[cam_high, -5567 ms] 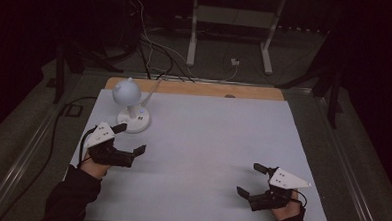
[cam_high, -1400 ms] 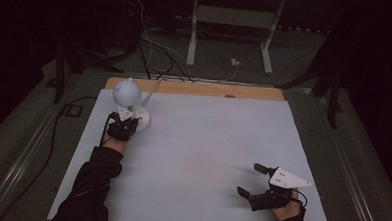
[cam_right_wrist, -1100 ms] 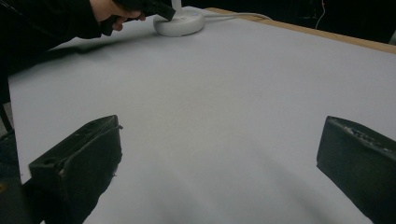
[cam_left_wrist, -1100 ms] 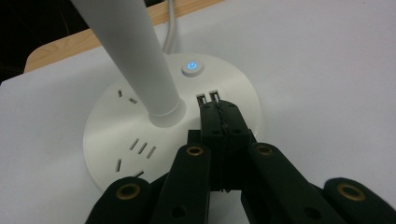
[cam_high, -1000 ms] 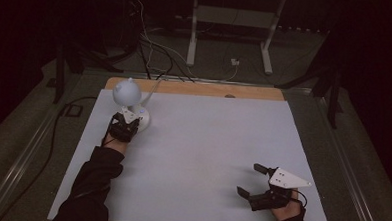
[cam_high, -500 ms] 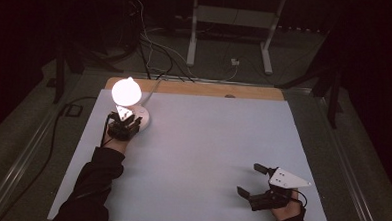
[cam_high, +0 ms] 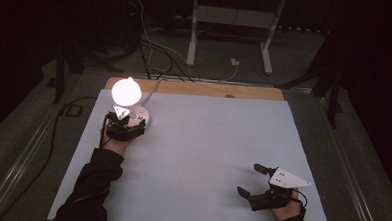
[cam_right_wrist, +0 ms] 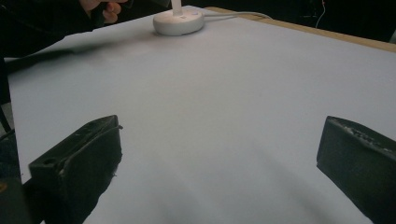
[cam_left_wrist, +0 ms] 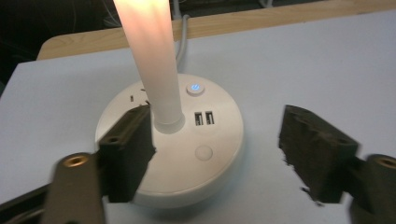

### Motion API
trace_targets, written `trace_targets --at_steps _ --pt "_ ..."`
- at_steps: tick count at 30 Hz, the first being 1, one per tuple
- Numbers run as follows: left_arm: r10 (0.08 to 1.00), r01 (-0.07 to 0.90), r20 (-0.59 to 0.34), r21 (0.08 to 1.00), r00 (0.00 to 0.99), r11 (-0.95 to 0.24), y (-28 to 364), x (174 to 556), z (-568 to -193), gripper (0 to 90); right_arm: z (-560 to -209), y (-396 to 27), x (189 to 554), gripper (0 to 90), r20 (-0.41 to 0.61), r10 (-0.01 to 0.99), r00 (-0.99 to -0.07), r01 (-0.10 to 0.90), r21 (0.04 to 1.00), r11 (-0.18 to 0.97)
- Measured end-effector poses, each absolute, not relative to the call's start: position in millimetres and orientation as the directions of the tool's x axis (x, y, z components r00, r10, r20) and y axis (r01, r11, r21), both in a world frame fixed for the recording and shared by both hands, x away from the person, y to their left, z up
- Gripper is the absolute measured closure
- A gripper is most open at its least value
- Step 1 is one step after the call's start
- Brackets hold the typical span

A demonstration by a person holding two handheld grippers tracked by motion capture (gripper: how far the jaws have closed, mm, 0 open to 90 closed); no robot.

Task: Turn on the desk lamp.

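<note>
Inspecting the counter (cam_high: 207,156), we find a lit lamp (cam_high: 127,91) standing upright at its far left corner, its cable running off the far edge. Our left gripper (cam_high: 124,126) sits directly over the near side of the lamp base (cam_left_wrist: 173,140), jaws spread wide and holding nothing. Our right gripper (cam_high: 261,186) rests well apart at the near right, also wide open and empty.

We judge the left hand the only one placed to act. The left gripper view reveals what the high view cannot: a glowing power button (cam_left_wrist: 194,88) beyond the stem (cam_left_wrist: 154,60), two USB ports (cam_left_wrist: 203,119), and a round pad (cam_left_wrist: 204,152) nearer us. The right gripper view shows bare counter between its jaws.
</note>
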State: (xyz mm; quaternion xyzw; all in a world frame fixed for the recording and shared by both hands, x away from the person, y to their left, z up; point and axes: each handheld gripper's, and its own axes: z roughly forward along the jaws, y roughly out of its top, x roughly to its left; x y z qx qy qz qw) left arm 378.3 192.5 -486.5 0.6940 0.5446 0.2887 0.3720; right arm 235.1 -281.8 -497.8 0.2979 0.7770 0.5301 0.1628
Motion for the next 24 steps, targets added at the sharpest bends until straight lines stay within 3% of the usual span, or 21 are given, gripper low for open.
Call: trace_targets --at_steps 9,24 --pt "0.946 0.567 -0.093 0.817 0.309 -0.105 194 373 -475 1.6 -498 -282 235 0.0 0.065 0.636 -0.769 0.291 0.921 0.258" --pt "0.895 0.543 -0.151 0.832 0.421 -0.115 197 360 -457 0.4 -498 -282 236 0.0 0.068 0.638 -0.767 0.293 0.922 0.254"
